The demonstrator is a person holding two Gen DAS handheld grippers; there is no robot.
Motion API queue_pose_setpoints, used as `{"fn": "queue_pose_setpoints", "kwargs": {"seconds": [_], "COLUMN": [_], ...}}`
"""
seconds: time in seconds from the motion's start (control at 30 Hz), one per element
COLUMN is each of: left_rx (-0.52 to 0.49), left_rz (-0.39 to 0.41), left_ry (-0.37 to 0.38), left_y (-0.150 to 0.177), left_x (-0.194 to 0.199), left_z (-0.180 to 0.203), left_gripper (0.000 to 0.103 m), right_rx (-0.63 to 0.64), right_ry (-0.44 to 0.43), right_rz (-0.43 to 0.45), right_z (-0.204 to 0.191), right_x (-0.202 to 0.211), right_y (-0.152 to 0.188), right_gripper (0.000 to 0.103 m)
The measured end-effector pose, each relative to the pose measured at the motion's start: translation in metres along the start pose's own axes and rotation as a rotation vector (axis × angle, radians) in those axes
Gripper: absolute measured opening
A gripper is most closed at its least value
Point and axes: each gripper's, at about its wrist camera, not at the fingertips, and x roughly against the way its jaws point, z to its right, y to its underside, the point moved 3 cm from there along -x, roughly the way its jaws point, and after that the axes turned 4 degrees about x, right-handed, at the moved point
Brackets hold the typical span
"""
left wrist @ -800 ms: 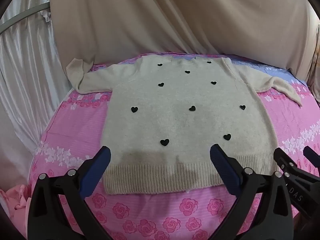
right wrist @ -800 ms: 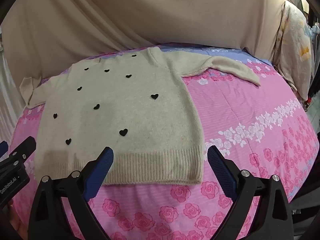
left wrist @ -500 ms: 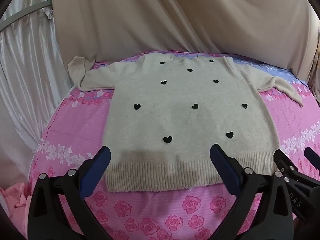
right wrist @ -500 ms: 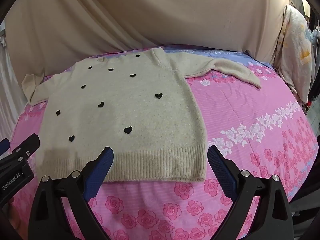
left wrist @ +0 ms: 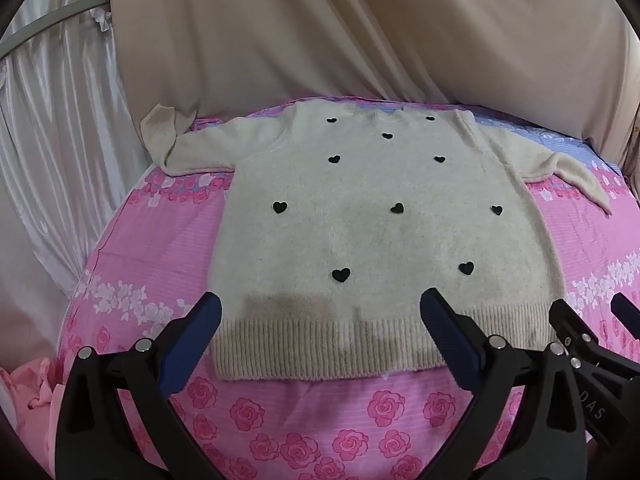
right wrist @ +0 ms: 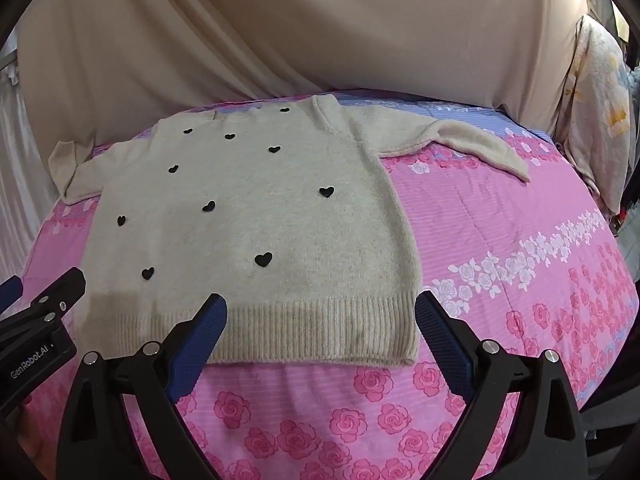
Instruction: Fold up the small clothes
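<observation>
While the cream heart-dotted sweater (left wrist: 360, 232) lies flat on the pink floral bedsheet (left wrist: 152, 240), collar at 12 o'clock and ribbed hem (right wrist: 312, 332) nearest, both the left gripper (left wrist: 320, 332) and right gripper (right wrist: 322, 332) hover spread wide and empty over that hem (the right one nearer the 3 o'clock sleeve (right wrist: 472, 144)).

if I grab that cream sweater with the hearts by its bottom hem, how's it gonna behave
The sweater looks like soft fuzzy knit, so it will probably droop and fold rather than stay flat. The ribbed hem may stretch when pulled. Its spread sleeves will likely trail behind.
</observation>
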Motion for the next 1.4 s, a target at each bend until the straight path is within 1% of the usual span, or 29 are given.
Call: {"fn": "queue_pose_setpoints", "kwargs": {"seconds": [0.57,1.4], "left_rx": [0.001,0.002], "left_rz": [-0.007,-0.02], "left_ry": [-0.016,-0.017], "left_y": [0.0033,0.0019], "left_x": [-0.0041,-0.01], "left_z": [0.0009,0.0003], "left_gripper": [0.097,0.097], "right_rx": [0.009,0.011], "right_ry": [-0.008,-0.01], "right_rz": [0.004,-0.006], "right_z": [0.0017,-0.0002], "right_x": [-0.0019,-0.0075], "right_y": [0.0011,-0.0015], "right_gripper": [0.093,0.093]}}
